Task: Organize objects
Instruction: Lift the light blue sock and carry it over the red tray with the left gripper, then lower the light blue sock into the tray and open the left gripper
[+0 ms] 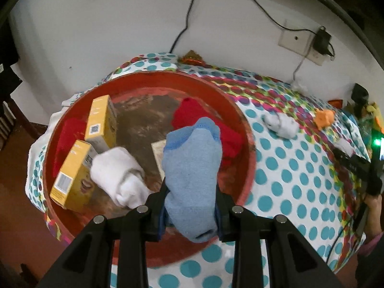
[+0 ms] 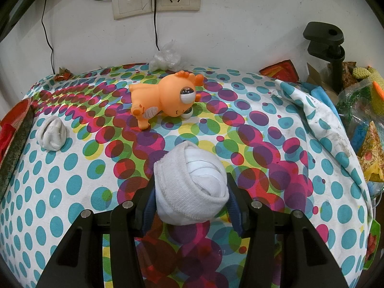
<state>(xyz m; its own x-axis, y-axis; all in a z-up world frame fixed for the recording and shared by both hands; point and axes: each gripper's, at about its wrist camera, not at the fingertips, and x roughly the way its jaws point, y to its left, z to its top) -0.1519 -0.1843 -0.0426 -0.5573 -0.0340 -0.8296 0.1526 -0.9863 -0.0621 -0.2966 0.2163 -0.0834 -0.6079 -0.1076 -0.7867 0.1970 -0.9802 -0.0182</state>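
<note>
Left tool [image 1: 190, 206] tilted downward, blue sock [image 1: 192, 168] clamped, over red tub [image 1: 242, 124].

I see basin [image 1: 242, 120] on table [image 1: 288, 168], left part. In basin: two boxes [image 1: 96, 124] at left, rolled sock [image 1: 117, 177] beside them. On table right of basin: sock ball [image 2: 51, 135], toy [image 2: 163, 98] further right, near wall.
</note>
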